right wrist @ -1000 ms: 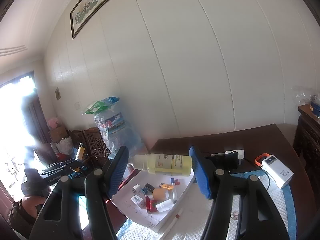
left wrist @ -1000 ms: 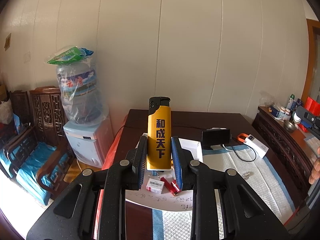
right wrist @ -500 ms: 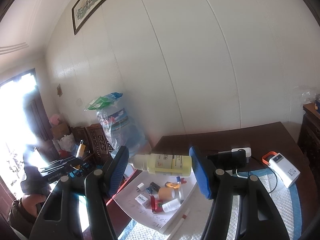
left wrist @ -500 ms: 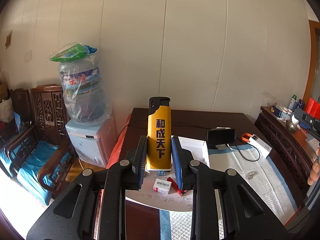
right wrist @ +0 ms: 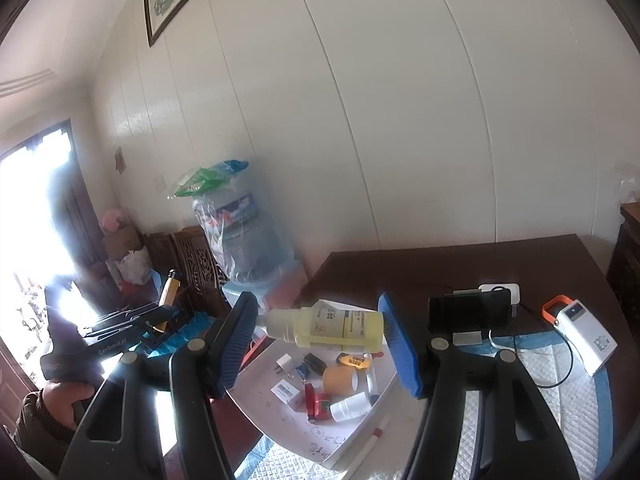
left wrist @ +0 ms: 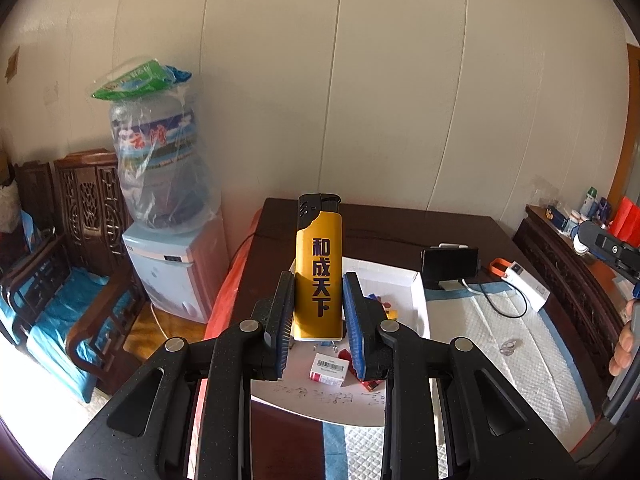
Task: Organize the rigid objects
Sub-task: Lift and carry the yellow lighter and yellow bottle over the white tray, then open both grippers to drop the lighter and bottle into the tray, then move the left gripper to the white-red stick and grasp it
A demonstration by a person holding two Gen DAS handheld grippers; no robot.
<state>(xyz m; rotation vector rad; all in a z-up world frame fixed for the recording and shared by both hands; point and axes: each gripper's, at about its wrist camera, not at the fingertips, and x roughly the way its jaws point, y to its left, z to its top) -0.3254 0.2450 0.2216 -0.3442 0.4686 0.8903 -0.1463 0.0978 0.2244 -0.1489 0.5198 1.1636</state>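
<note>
My left gripper [left wrist: 318, 322] is squeezed tight on a yellow lighter [left wrist: 318, 276]. The lighter stands straight up between the blue pads. It has a black top and four dark blue Chinese signs down its front: 和成天下. My right gripper [right wrist: 320, 340] is clamped on a pale yellow bottle [right wrist: 324, 328]. The bottle lies sideways, with its cap end at the left pad and its bottom at the right pad. It has a label with Chinese writing that is too small for me to read.

Both things are held up in the air over a white tray [right wrist: 348, 432]. In the tray lie a small white box with a barcode [left wrist: 329, 368], an orange cup [right wrist: 339, 378], a white cap [right wrist: 352, 407] and some red bits. The tray sits on a dark wood table [right wrist: 420, 268]. Farther right are a black phone [right wrist: 468, 312] and a white power bank [right wrist: 586, 334]. Far left stands a water cooler [left wrist: 176, 268].
</note>
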